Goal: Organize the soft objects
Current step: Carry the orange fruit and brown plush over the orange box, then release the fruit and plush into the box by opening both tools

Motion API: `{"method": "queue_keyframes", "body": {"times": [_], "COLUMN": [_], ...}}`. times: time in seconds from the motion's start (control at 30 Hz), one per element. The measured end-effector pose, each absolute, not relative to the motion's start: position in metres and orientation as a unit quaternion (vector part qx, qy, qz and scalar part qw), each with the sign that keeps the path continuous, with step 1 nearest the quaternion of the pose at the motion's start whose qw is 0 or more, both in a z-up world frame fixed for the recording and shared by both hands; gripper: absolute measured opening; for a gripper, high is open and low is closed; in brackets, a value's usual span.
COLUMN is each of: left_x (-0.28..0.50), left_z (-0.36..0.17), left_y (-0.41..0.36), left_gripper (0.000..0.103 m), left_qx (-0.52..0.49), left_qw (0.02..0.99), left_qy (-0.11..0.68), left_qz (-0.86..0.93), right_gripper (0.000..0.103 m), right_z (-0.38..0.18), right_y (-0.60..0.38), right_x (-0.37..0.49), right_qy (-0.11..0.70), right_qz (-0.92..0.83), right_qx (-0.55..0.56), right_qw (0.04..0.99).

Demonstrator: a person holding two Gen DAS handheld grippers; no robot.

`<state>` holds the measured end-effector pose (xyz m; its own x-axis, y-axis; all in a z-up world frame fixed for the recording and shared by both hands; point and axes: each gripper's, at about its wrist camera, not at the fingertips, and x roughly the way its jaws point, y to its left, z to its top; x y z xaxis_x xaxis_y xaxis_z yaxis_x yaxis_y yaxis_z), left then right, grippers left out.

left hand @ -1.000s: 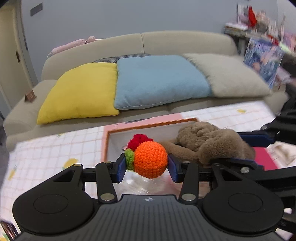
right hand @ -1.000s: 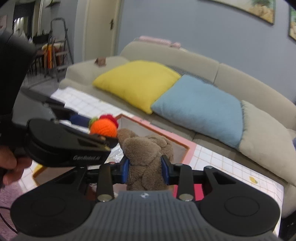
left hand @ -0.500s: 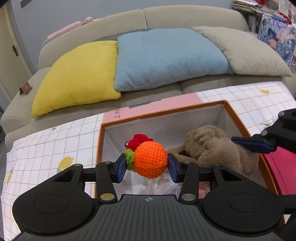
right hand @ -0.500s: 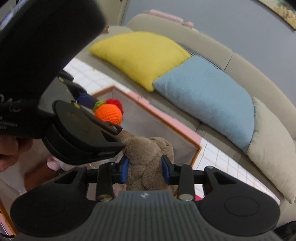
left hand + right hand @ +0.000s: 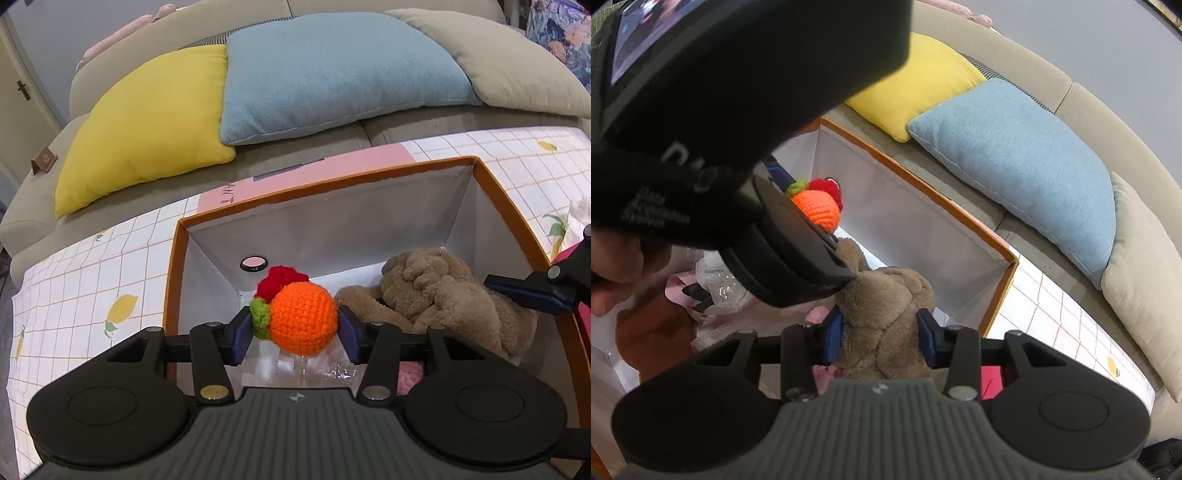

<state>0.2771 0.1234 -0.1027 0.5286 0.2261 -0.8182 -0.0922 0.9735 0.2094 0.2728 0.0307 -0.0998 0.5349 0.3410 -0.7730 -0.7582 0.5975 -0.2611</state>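
Observation:
An orange crochet ball (image 5: 303,317) with a green leaf and a red piece (image 5: 280,280) sits between the pads of my left gripper (image 5: 295,334), low inside the orange-rimmed white box (image 5: 332,221). The jaws are opening, and the pads still touch the ball. My right gripper (image 5: 879,338) holds a brown plush bear (image 5: 886,295) over the box's right half. Its jaws are opening too, with fur filling the gap. The bear (image 5: 443,295) also shows in the left wrist view beside one right fingertip (image 5: 524,293). The left gripper's body hides much of the right wrist view.
Pink soft items (image 5: 683,291) and crinkled clear plastic (image 5: 325,369) lie on the box floor. The box stands on a lemon-print checked cloth (image 5: 92,280). Behind it is a sofa with yellow (image 5: 147,122), blue (image 5: 332,74) and beige (image 5: 517,62) cushions. A person's hand (image 5: 605,258) holds the left gripper.
Both grippers have come down into the box and tipped further downward. The gaps between both pairs of pads are slightly wider than before.

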Motion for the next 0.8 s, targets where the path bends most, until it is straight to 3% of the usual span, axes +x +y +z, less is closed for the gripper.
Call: {"method": "queue_keyframes", "body": {"times": [0.13,0.27,0.5,0.63,0.8], "left_x": [0.276,0.273,0.261,0.246,0.219], "left_z": [-0.100,-0.092,-0.072,-0.052,-0.031], "left_y": [0.124,0.121,0.114,0.107,0.095], "left_gripper": [0.068,0.074,0.075,0.076,0.076], "left_qx": [0.069,0.089,0.103,0.111,0.116], "left_qw": [0.873,0.881,0.890,0.902,0.921], "left_qy": [0.475,0.458,0.438,0.412,0.367], "left_qz": [0.087,0.078,0.073,0.061,0.054], "right_gripper": [0.045,0.054,0.063,0.076,0.078], "right_z": [-0.097,-0.090,-0.066,-0.051,-0.030], "right_y": [0.030,0.026,0.017,0.004,-0.019], "right_x": [0.278,0.286,0.285,0.279,0.262], "right_qy": [0.354,0.363,0.364,0.357,0.343], "right_qz": [0.334,0.332,0.331,0.321,0.312], "right_qx": [-0.289,-0.274,-0.250,-0.234,-0.195], "right_qw": [0.824,0.826,0.834,0.845,0.864]}}
